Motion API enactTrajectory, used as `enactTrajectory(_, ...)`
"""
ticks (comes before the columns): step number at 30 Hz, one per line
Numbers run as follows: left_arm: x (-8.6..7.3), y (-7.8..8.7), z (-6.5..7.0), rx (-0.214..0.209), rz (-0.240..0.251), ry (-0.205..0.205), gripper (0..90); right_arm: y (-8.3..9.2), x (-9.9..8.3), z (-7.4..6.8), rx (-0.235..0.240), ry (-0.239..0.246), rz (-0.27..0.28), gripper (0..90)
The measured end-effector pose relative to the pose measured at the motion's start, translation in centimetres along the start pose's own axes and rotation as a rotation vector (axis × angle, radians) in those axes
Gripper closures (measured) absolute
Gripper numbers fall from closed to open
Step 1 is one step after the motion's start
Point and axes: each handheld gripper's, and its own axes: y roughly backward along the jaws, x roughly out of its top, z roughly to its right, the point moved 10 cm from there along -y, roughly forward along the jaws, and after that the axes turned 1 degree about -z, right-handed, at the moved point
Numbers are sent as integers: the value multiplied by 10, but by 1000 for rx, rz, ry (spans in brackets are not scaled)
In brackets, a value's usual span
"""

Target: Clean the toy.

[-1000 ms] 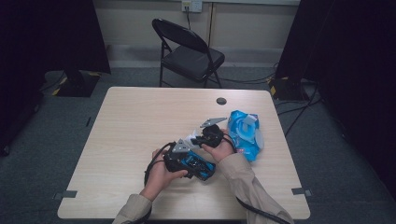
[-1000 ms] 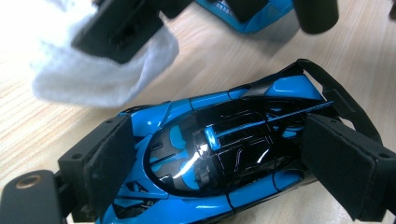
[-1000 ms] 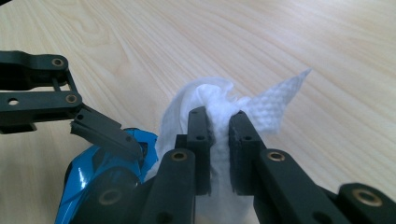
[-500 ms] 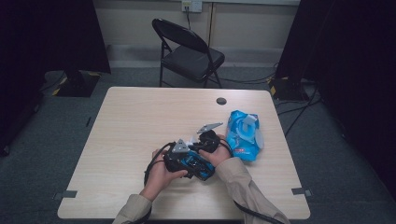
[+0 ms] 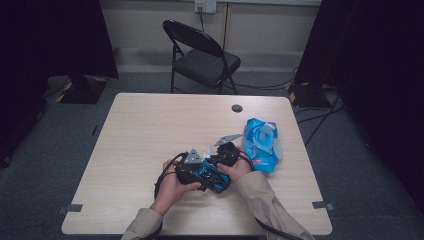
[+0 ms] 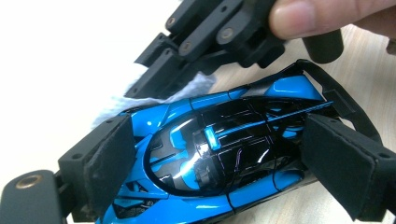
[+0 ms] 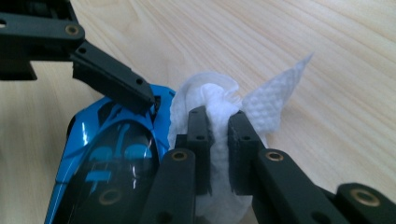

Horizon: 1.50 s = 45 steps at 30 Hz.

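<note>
In the high view the person's two hands meet near the front edge of the table [image 5: 150, 130], the left gripper [image 5: 196, 169] and the right gripper [image 5: 226, 153] close together over a blue toy car [image 5: 212, 179], with a blue pack of wipes [image 5: 261, 142] lying just beside them on the right, its flap lifted. In the left gripper view the left gripper [image 6: 219, 163] clamps the toy car [image 6: 219, 158] across its body, one pad on each flank, the car resting low over the wood; the right gripper [image 6: 154, 84] comes in from above with a bit of white wipe [image 6: 112, 105] at the car's far end. In the right gripper view the right gripper [image 7: 217, 140] pinches a bunched white wipe [image 7: 210, 100] between nearly closed jaws, and the wipe sits against the end of the car [image 7: 112, 158]. Judging from this, the wipe is already drawn from the pack and the car secured; the wiping appears to be underway at one end, with the glossy roof and sides likely left to clean.
</note>
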Motion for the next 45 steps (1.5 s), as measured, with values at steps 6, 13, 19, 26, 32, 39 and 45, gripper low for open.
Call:
enactTrajectory(6,0,0,0,1,1,-4,100,9,-8,-1,8,7,-5,822)
enactTrajectory(13,0,0,1,0,-5,-3,100,21,-19,-1,18,12,-18,823)
enactTrajectory(19,0,0,2,0,-2,-1,100,25,-24,0,26,7,-20,823)
enactTrajectory(26,0,0,1,2,-4,-6,100,29,-27,1,38,12,-32,823)
enactTrajectory(32,0,0,1,4,-1,-4,100,36,-33,1,42,14,-37,823)
enactTrajectory(39,0,0,2,1,1,-4,100,44,-41,3,49,-9,-19,822)
enactTrajectory(45,0,0,2,1,-2,-3,100,53,-49,4,50,-25,-16,822)
